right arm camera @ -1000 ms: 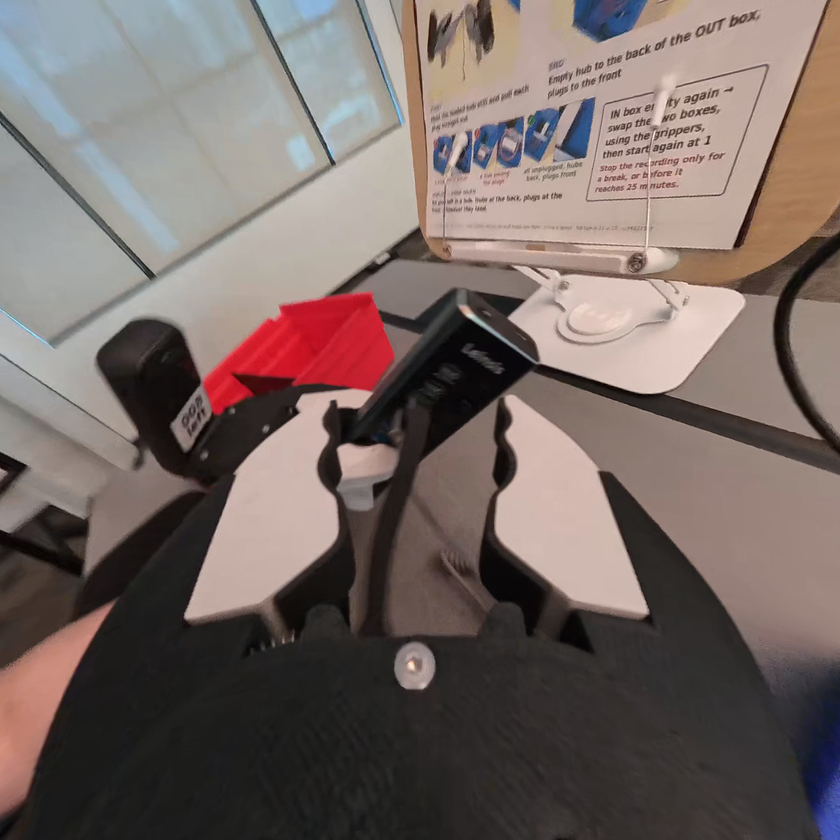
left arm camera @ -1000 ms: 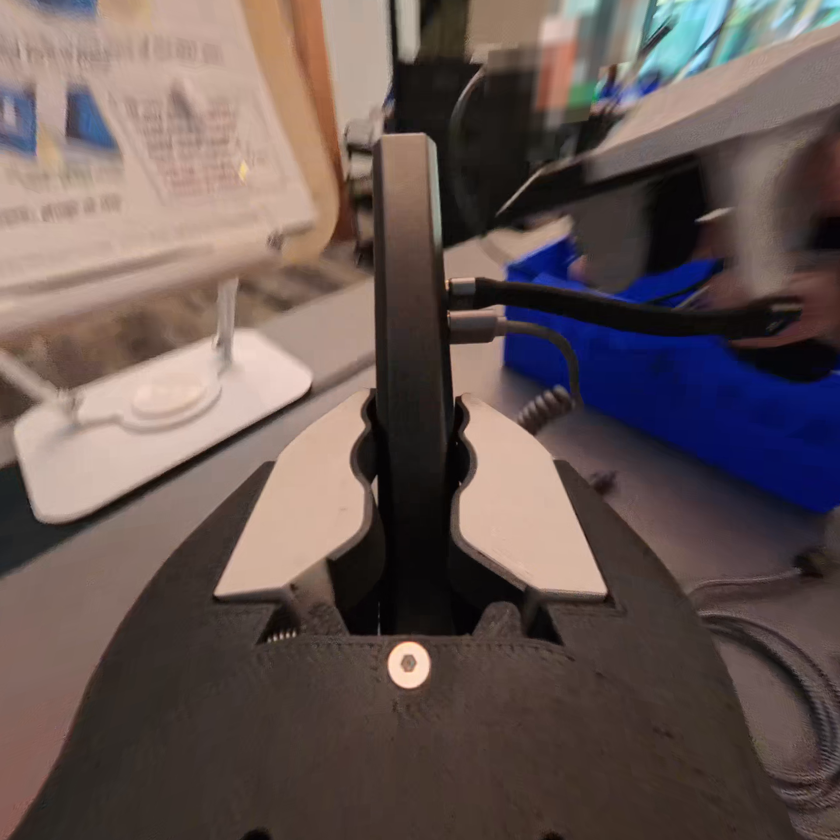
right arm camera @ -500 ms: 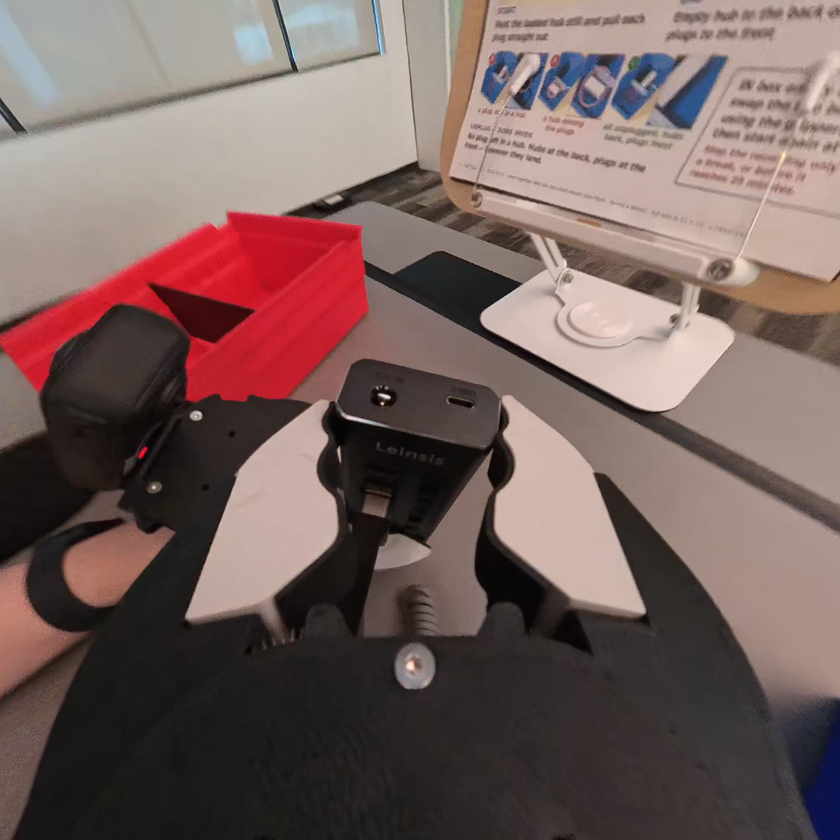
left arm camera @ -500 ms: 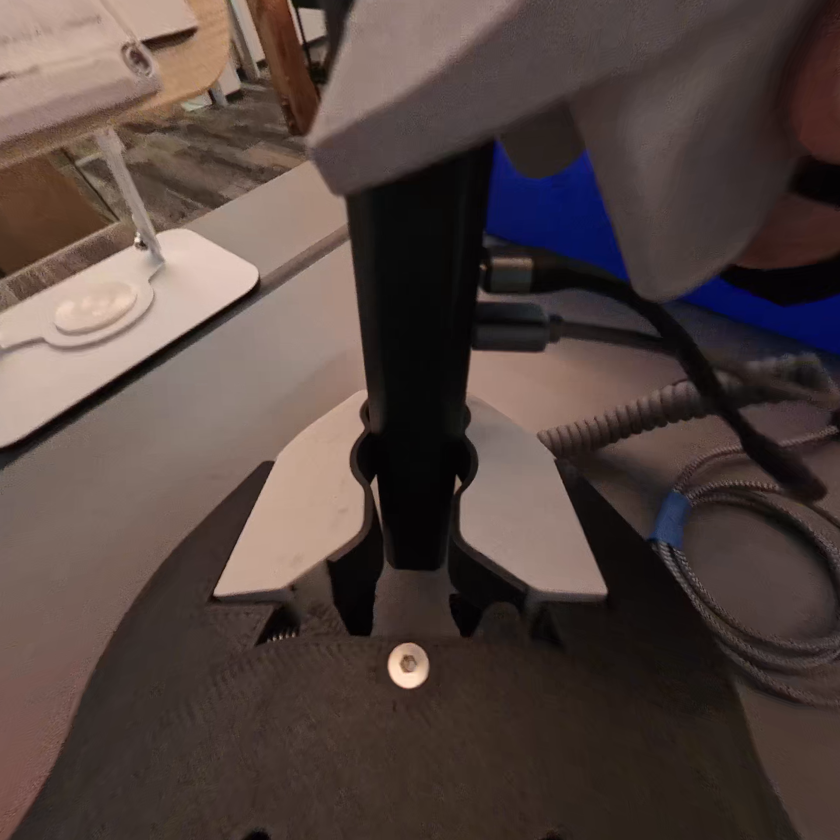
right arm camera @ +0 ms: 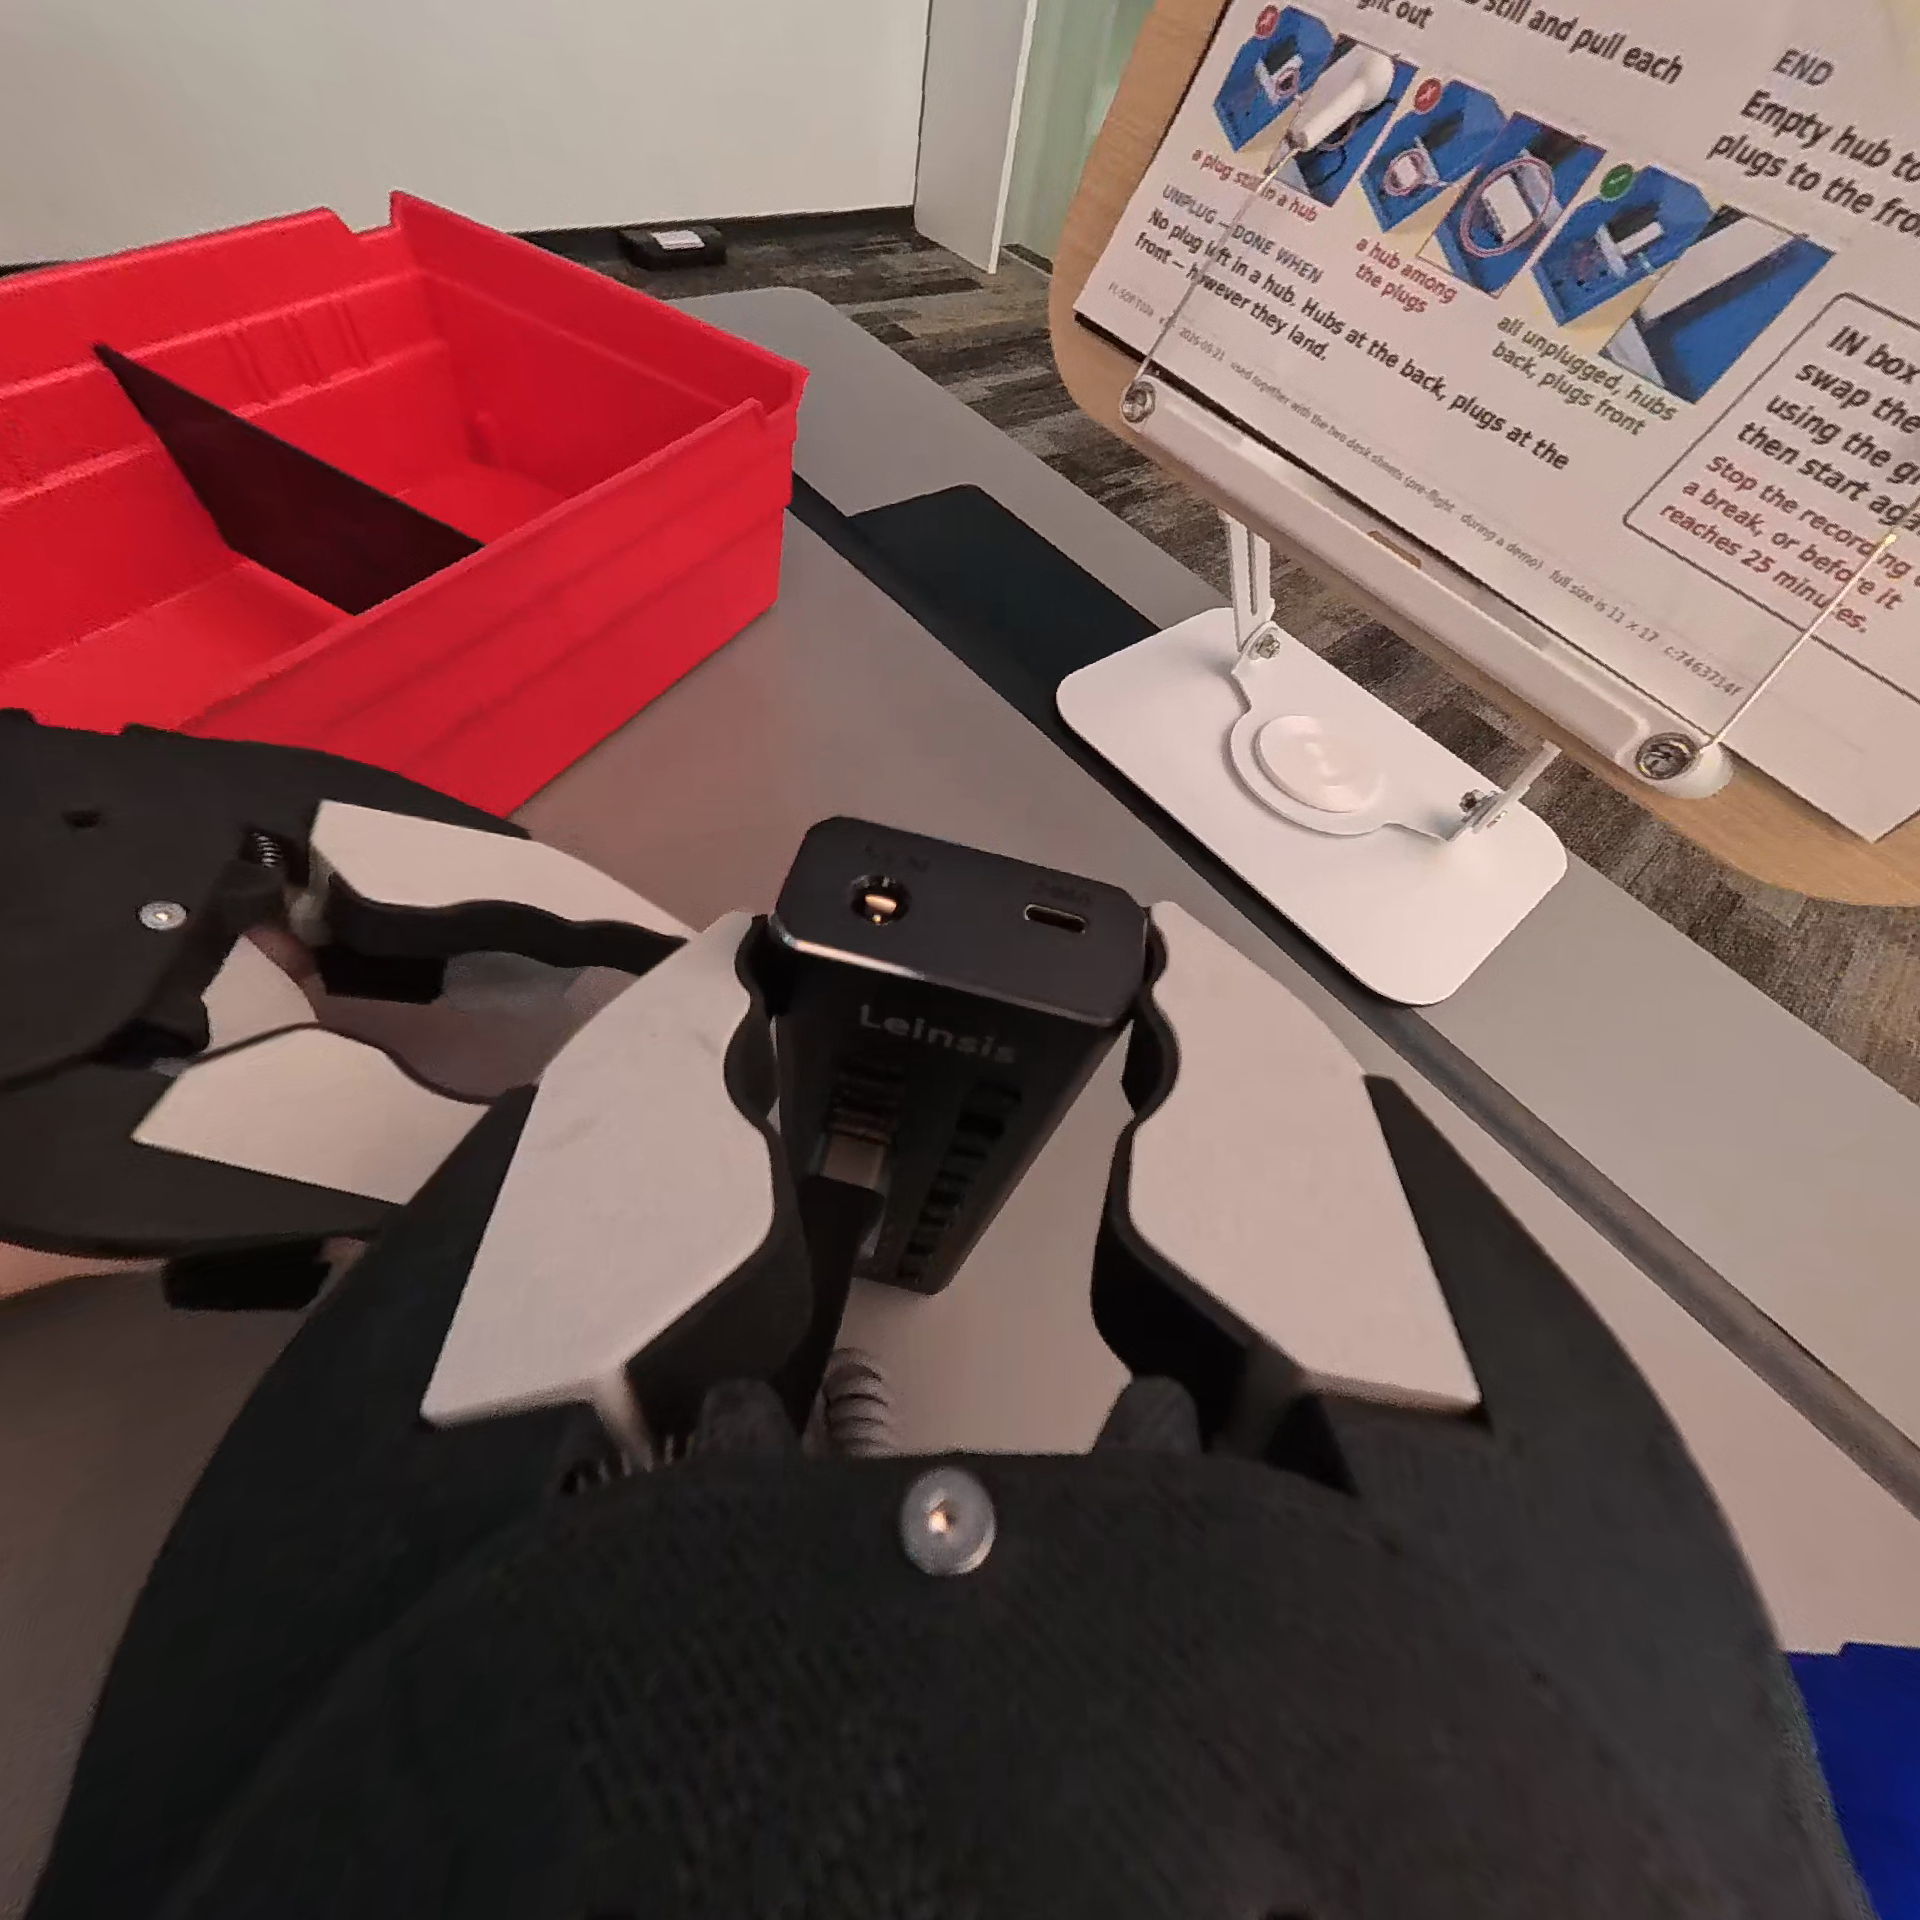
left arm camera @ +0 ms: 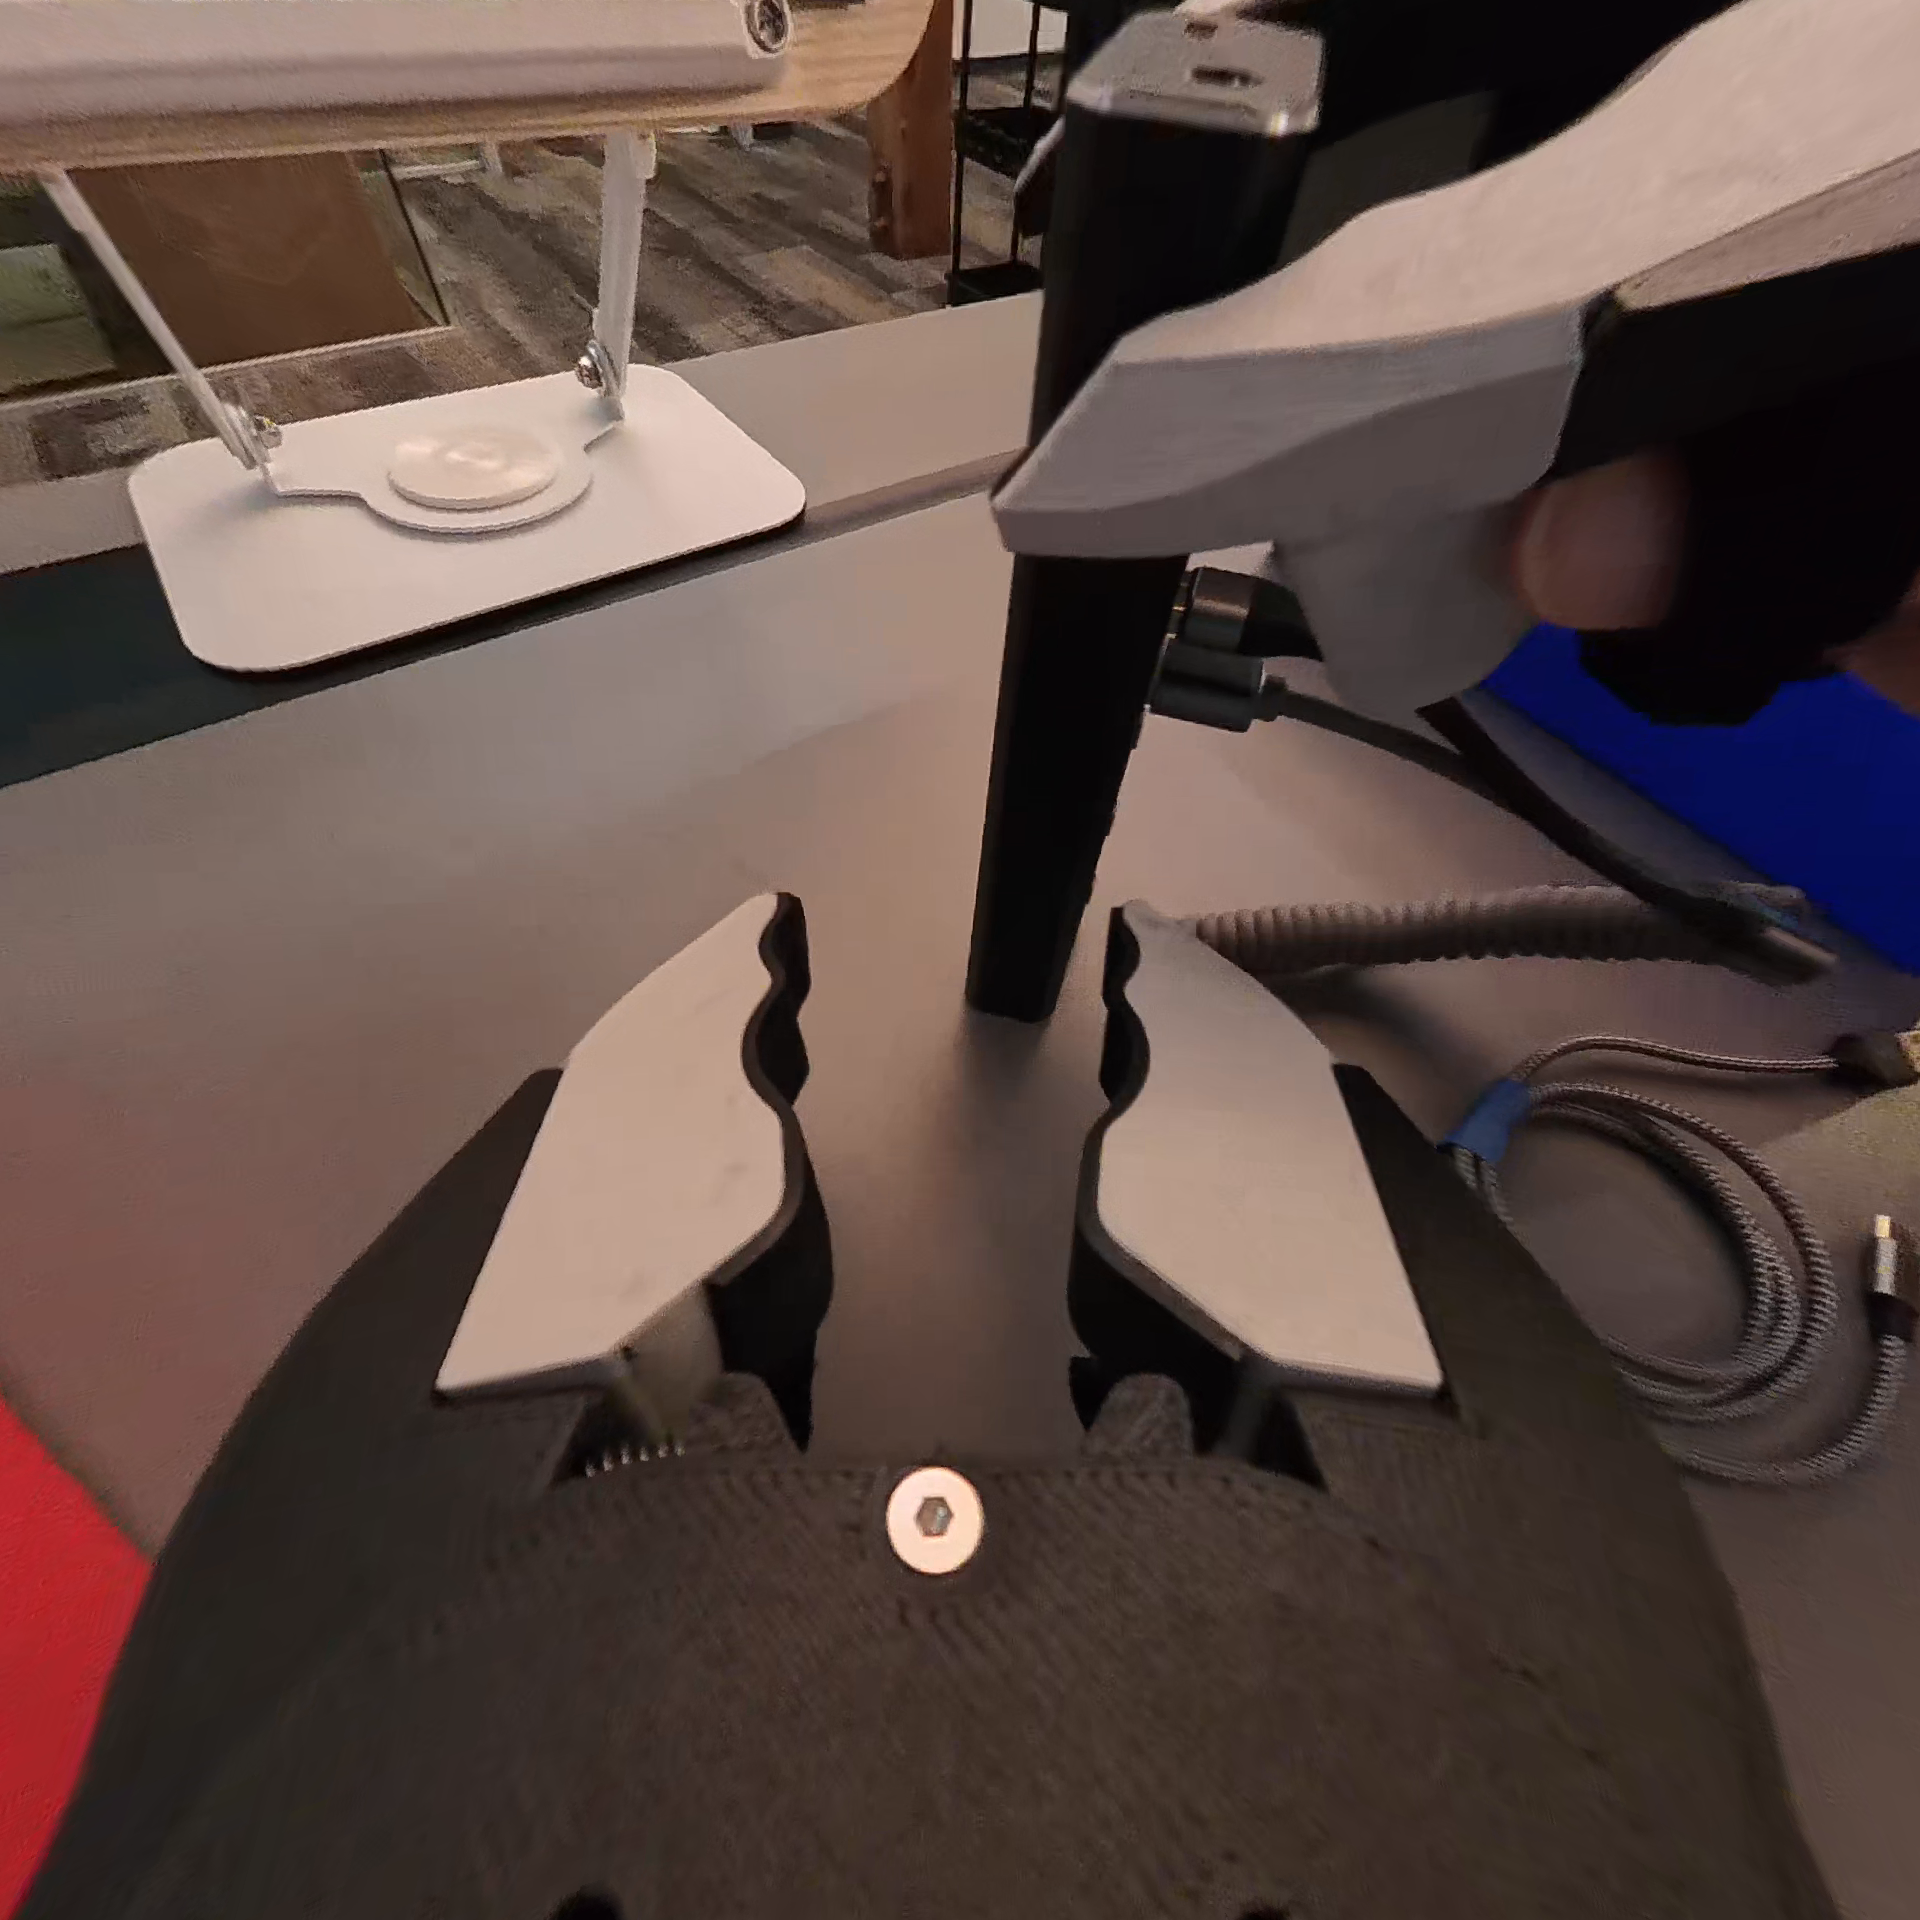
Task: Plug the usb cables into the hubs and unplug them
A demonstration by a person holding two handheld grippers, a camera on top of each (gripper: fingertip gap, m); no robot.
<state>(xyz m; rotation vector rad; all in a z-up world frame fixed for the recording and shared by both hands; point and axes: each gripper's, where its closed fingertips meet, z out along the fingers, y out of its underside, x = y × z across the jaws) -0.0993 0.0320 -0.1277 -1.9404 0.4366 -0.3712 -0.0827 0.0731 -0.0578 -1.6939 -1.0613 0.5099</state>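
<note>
A black USB hub stands upright on the grey table. My right gripper is shut on its upper end, and one of its fingers shows in the left wrist view. Two plugs sit in the hub's side; in the right wrist view one plug with a black cable shows. My left gripper is open and empty, just in front of the hub's base, not touching it. It also shows at the left of the right wrist view.
A red bin with a black divider stands to the left. A blue bin is to the right. A coiled cable and a braided cable bundle lie on the table. A white stand holds an instruction sheet behind. There is about 8 cm between the tips of the two grippers.
My left gripper has let go of the hub, opened and drawn back. My right gripper has closed on the hub's top end and now holds it upright on the table.
</note>
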